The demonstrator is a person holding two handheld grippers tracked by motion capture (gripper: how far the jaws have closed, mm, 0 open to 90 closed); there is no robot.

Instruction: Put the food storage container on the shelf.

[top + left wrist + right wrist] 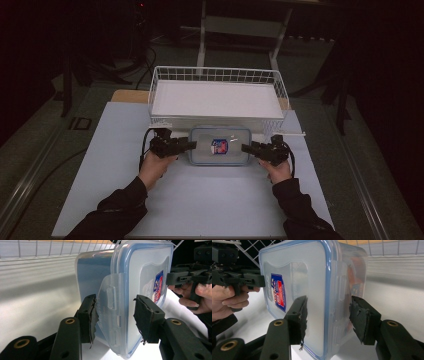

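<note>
A clear plastic container with a blue-rimmed lid and a red-and-blue sticker rests on the white tabletop, just in front of the wire basket. My left gripper is at its left end. In the left gripper view the container has its latch flap between my jaws; one pad touches the flap and a slim gap shows at the lid side. My right gripper is at the right end. In the right gripper view its pads press on the lid and the base of the container.
A white wire basket with a white sheet inside stands right behind the container. The white tabletop stretches toward the person's sleeves. Dark floor, cables and a table frame lie beyond.
</note>
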